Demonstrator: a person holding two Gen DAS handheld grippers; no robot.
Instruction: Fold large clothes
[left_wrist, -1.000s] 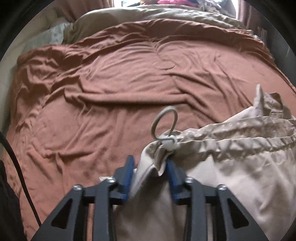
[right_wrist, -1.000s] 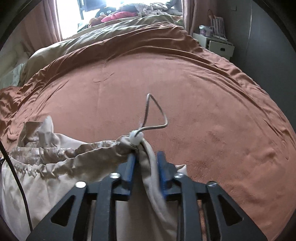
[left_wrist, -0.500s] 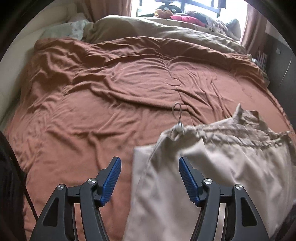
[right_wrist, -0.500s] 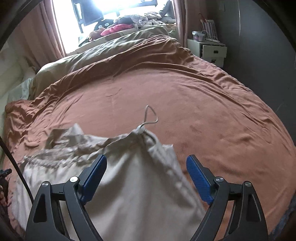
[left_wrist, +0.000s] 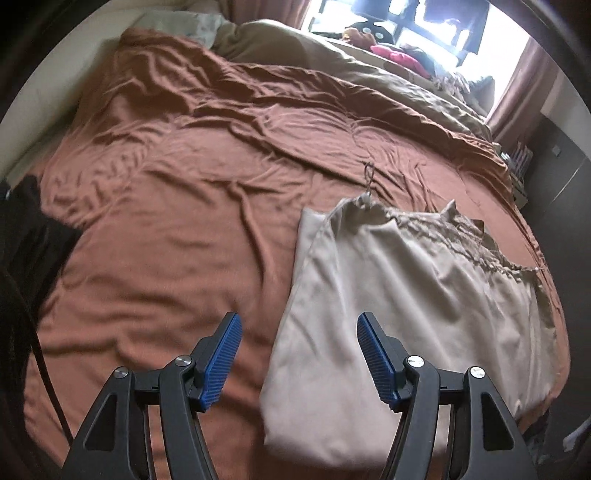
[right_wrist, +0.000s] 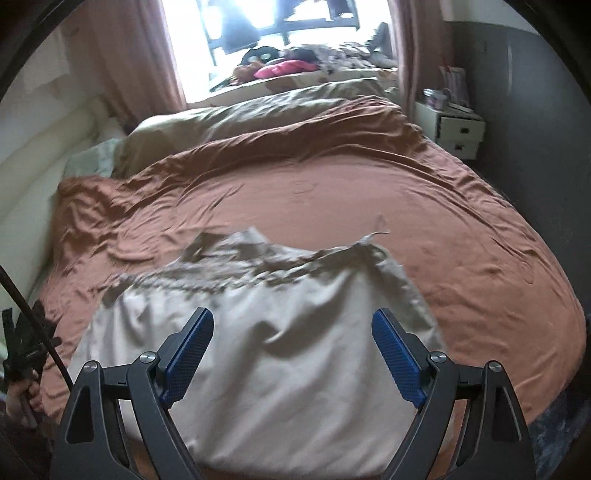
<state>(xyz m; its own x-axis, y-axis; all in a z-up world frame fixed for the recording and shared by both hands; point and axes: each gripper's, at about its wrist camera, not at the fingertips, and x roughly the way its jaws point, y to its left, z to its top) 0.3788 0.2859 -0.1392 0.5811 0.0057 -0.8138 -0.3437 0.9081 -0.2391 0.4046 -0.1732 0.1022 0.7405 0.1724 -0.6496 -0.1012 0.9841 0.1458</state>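
A beige garment (left_wrist: 388, 295) with a gathered drawstring hem lies folded on the brown bedspread (left_wrist: 184, 206). Its cord loop (left_wrist: 368, 173) points up the bed. My left gripper (left_wrist: 297, 354) is open and empty, raised above the garment's near left edge. In the right wrist view the same garment (right_wrist: 280, 332) lies below my right gripper (right_wrist: 291, 354), which is open and empty above its near part. Neither gripper touches the cloth.
An olive duvet (right_wrist: 258, 114) and pillows lie at the bed's far end under a bright window. A white bedside drawer unit (right_wrist: 460, 131) stands at the right. A dark garment (left_wrist: 26, 236) and a black cable (left_wrist: 40, 369) sit at the left edge.
Both grippers held the garment's drawstring corners a second ago. They opened, let the cloth drop onto the bed, and pulled back and up, so the garment now lies farther away.
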